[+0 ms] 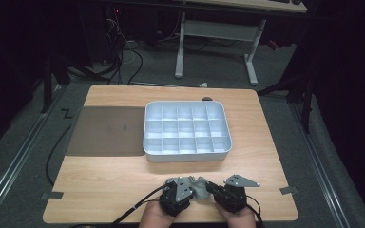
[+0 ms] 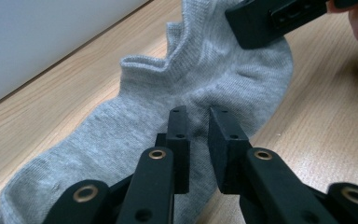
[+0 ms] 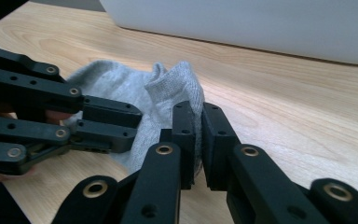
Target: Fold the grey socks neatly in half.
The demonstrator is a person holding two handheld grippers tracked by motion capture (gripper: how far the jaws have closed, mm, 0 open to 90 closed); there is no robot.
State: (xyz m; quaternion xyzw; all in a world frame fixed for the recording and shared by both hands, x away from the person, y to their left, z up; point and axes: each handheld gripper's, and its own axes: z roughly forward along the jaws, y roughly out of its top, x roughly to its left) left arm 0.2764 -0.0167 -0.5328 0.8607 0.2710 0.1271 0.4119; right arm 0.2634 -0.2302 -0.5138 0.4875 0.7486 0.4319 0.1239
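Left gripper (image 2: 198, 116) fingers pinch grey sock (image 2: 214, 74) mid-body; right gripper (image 3: 198, 112) fingers clamp its cuff fold. Sock lies on worktop (image 1: 114, 180) at 6 o'clock of divider tray (image 1: 187, 152). Risk: thin pinch w/ little fabric may slip on lift.

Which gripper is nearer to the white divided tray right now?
Right, though only slightly. Both the left gripper and right gripper sit at the table's near edge, pinching the grey sock, well short of the tray.
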